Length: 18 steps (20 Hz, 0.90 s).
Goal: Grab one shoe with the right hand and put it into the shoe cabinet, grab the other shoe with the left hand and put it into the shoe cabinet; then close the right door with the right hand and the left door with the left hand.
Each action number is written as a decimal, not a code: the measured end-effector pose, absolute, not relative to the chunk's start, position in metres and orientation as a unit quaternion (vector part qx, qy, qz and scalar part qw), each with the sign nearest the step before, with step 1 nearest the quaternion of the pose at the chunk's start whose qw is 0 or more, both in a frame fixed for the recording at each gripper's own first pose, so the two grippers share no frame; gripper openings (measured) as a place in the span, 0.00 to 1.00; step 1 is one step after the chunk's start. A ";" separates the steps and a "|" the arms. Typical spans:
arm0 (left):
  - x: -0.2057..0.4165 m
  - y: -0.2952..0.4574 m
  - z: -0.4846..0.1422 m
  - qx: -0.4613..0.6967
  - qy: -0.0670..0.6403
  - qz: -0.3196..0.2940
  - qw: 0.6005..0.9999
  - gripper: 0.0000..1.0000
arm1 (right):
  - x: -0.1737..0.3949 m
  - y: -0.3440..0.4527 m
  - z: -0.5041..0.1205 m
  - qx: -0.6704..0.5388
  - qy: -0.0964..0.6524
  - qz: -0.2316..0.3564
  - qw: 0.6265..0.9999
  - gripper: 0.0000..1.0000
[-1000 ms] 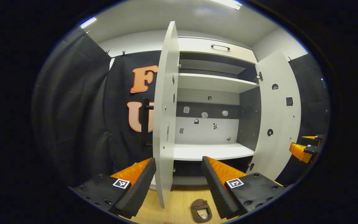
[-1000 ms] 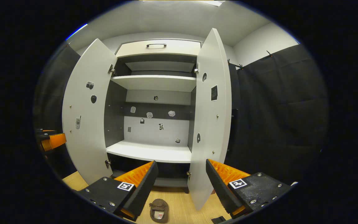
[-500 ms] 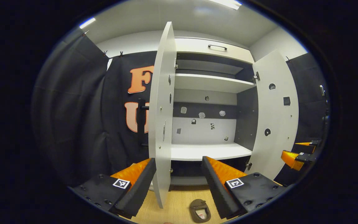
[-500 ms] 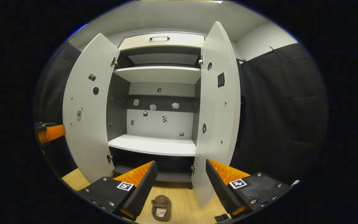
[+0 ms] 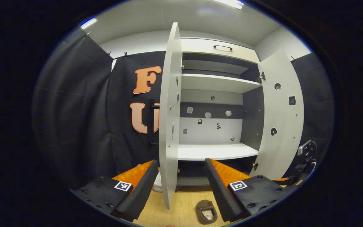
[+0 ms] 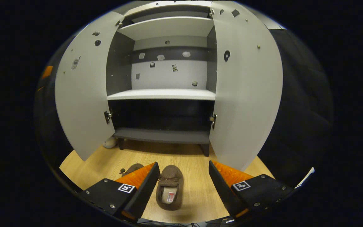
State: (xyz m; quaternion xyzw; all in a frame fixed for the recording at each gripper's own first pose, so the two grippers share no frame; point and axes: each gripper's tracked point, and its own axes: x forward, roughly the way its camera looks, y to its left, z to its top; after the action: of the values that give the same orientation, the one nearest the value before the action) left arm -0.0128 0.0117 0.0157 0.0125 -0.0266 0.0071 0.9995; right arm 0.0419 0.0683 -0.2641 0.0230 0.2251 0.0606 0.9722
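Observation:
In the right gripper view a brown slipper [image 6: 169,187] lies on the wooden floor [image 6: 197,195], toe toward the cabinet. My right gripper [image 6: 184,166] hangs open above it, one finger on each side. A second brown slipper [image 6: 131,169] lies just left, partly hidden behind the left finger. The shoe cabinet [image 6: 162,135] stands ahead with both doors [image 6: 80,91] swung open. My left gripper [image 5: 181,176] is open in front of the left door's edge [image 5: 169,126]. One slipper [image 5: 206,212] shows low in the left gripper view.
A small white object [image 6: 109,143] sits on the floor by the cabinet's left foot. The middle shelf [image 6: 162,94] and dark bottom shelf are bare. The right door [image 5: 279,119] stands wide. Black cloth walls close both sides.
The right gripper has tipped down toward the floor and now has the slipper between its open fingers. It has sunk lower in the left gripper view. The left gripper barely shifted.

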 end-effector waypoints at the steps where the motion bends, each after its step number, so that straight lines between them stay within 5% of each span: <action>1: -0.015 0.015 0.013 0.014 -0.025 0.011 1.000 0.94 | 0.045 0.071 -0.285 0.030 0.243 0.061 0.968 0.96; 9: -0.019 0.026 -0.002 0.026 -0.004 0.023 0.999 0.96 | 0.063 0.071 -0.421 0.004 0.352 0.049 0.935 0.95; 15: -0.018 0.029 -0.010 0.034 0.007 0.027 0.999 0.97 | 0.064 0.084 -0.465 0.053 0.412 0.051 0.908 0.64; 17: -0.018 0.031 -0.013 0.036 0.010 0.030 0.999 0.97 | 0.066 0.092 -0.461 0.065 0.410 0.054 0.908 0.47; 18: -0.018 0.031 -0.014 0.036 0.012 0.030 0.999 0.97 | 0.068 0.090 -0.460 0.060 0.409 0.047 0.909 0.25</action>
State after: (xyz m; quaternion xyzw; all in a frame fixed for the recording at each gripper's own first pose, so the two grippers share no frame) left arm -0.0178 0.0313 -0.0139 0.0357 0.0124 0.0303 0.9988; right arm 0.0676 0.0905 -0.4603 0.0600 0.4089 0.0473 0.9094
